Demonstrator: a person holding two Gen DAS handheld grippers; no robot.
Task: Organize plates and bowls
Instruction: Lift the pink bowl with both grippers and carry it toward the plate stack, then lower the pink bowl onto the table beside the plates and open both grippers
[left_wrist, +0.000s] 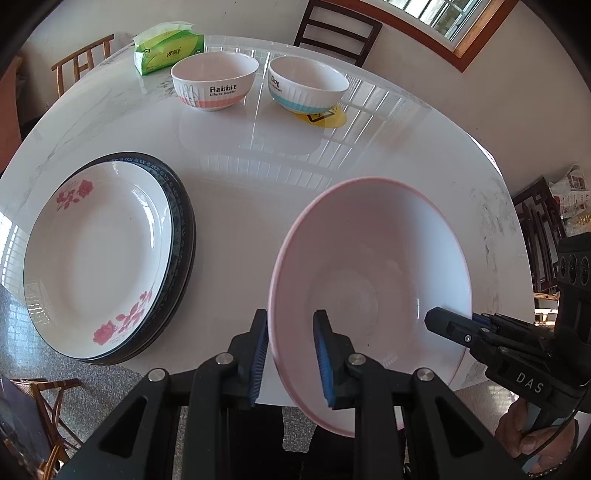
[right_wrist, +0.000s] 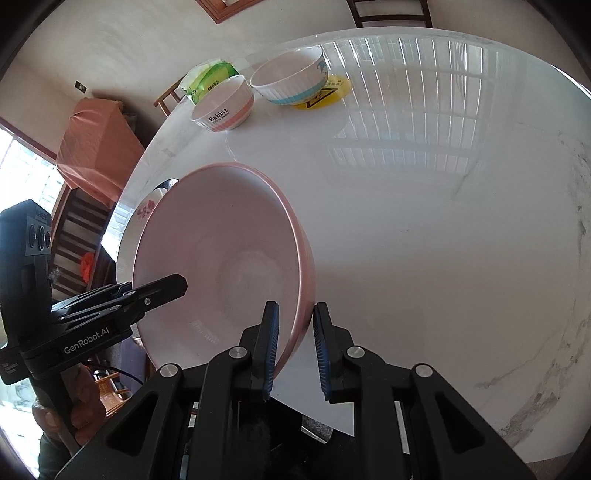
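Above the near edge of the white marble counter (left_wrist: 258, 206), at about 5 o'clock in the left wrist view, a large pink-rimmed bowl (left_wrist: 369, 280) is held tilted between two claws. The left claw (left_wrist: 290, 354) is clamped on the bowl's near-left rim, one blue pad inside and one outside. The right claw (right_wrist: 295, 345) straddles the opposite rim in the same way; its inner pad is seen against the wall, and the outer pad appears to stand just off it, so the grip is judged closed on the rim but cannot be fully confirmed.

Progress: the plates are judged already gathered. At 9 o'clock a white plate with pink roses (left_wrist: 99, 254) lies on top of dark-rimmed plates (left_wrist: 181, 236); two dark rims seem to show beneath it, though the exact number cannot be told. The bowls are not yet grouped: at 12 o'clock the Rabbit bowl (left_wrist: 214, 81) and the Dog bowl (left_wrist: 308, 85) stand side by side and apart, unstacked, the latter partly on a yellow coaster (left_wrist: 330, 118). Setting down the large bowl and nesting or grouping the small ones is judged to remain.

Count: one large bowl; two small bowls; one rose plate; probably two dark plates; one green tissue pack (left_wrist: 168, 46) at 11 o'clock; one coaster.
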